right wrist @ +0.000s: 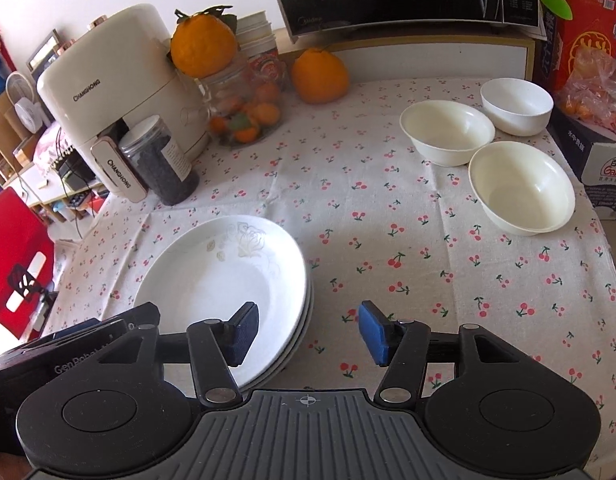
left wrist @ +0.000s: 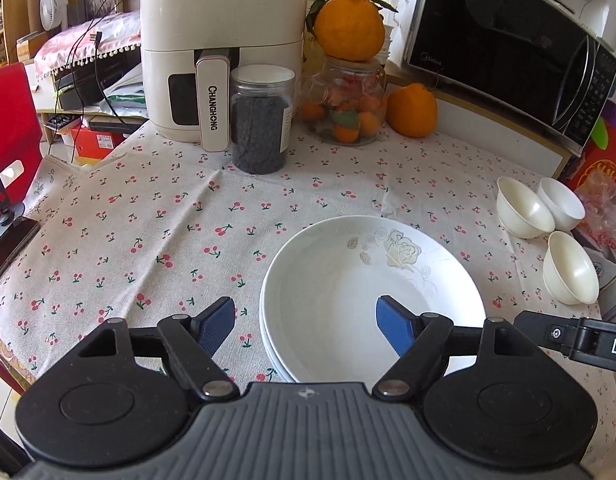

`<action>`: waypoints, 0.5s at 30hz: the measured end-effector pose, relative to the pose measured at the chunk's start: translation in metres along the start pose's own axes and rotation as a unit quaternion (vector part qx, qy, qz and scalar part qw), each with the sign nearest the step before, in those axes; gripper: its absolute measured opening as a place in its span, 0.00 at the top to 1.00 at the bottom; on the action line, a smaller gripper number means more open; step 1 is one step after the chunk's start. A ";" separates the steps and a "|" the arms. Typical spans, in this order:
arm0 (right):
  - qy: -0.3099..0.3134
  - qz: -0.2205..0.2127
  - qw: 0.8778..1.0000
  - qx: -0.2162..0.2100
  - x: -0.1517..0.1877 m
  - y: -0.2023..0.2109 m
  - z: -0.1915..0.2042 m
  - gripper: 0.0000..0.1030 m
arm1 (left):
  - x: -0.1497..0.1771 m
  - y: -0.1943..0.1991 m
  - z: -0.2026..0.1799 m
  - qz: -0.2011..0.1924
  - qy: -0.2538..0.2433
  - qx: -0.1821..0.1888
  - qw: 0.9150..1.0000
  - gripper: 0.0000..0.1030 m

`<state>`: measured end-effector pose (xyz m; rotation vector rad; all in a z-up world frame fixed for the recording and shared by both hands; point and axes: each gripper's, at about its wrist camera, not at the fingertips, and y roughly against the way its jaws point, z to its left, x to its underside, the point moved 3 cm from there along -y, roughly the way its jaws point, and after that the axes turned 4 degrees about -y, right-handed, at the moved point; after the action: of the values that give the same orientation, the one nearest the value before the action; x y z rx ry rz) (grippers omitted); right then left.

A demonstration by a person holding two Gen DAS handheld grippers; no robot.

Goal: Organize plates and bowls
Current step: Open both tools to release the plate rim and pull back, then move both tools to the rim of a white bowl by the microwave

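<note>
White plate stack (right wrist: 224, 280) complete; next, with both jaw pairs spread and empty, nest three bowls (right wrist: 521, 188) right of it.

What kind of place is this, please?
Most likely a home kitchen or dining corner: an air fryer and a microwave oven stand on a table with a cherry-print cloth, alongside a stack of plates.

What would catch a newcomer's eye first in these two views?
The stack of white plates lies near the front of the cherry-print tablecloth, with both open grippers at its rim. Three cream bowls cluster at the right, and a big orange sits atop a glass jar at the back.
</note>
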<state>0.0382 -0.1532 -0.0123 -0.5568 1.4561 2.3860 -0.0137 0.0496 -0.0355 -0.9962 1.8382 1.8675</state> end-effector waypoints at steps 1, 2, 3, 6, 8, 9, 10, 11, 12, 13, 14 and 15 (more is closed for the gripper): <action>-0.007 -0.008 1.000 0.005 -0.005 0.003 -0.007 0.35 | -0.004 0.000 -0.002 -0.002 0.000 0.006 1.000 0.25; -0.014 -0.014 1.000 0.010 -0.010 0.006 -0.014 0.33 | -0.007 0.000 -0.004 -0.004 -0.002 0.009 1.000 0.24; -0.021 -0.020 1.000 0.013 -0.015 0.008 -0.022 0.33 | -0.010 -0.001 -0.008 -0.005 -0.007 0.012 1.000 0.24; -0.045 -0.029 0.998 0.015 -0.027 0.013 -0.042 0.31 | -0.016 -0.004 -0.022 -0.004 -0.022 0.022 1.000 0.23; -0.058 -0.035 0.998 0.017 -0.034 0.016 -0.053 0.29 | -0.018 -0.008 -0.034 0.000 -0.034 0.035 0.999 0.22; -0.063 -0.037 0.997 0.017 -0.037 0.017 -0.057 0.29 | -0.019 -0.009 -0.040 0.001 -0.040 0.040 0.998 0.21; -0.067 -0.039 0.997 0.017 -0.041 0.018 -0.062 0.29 | -0.021 -0.012 -0.047 0.003 -0.045 0.044 0.998 0.21; -0.071 -0.041 0.997 0.017 -0.044 0.019 -0.067 0.28 | -0.022 -0.014 -0.052 0.005 -0.049 0.049 0.998 0.20; -0.076 -0.045 0.996 0.018 -0.049 0.020 -0.073 0.28 | -0.025 -0.017 -0.058 0.008 -0.052 0.054 0.997 0.20; -0.082 -0.049 0.995 0.020 -0.052 0.021 -0.079 0.27 | -0.027 -0.020 -0.063 0.010 -0.053 0.059 0.997 0.20; -0.091 -0.053 0.994 0.024 -0.057 0.023 -0.086 0.26 | -0.029 -0.022 -0.069 0.011 -0.054 0.065 0.996 0.20; -0.099 -0.057 0.993 0.027 -0.061 0.024 -0.094 0.25 | -0.032 -0.025 -0.074 0.011 -0.056 0.070 0.996 0.20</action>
<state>0.0977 -0.2505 -0.0043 -0.3680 1.3607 2.2367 0.0436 -0.0122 -0.0261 -0.8111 1.8917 1.7417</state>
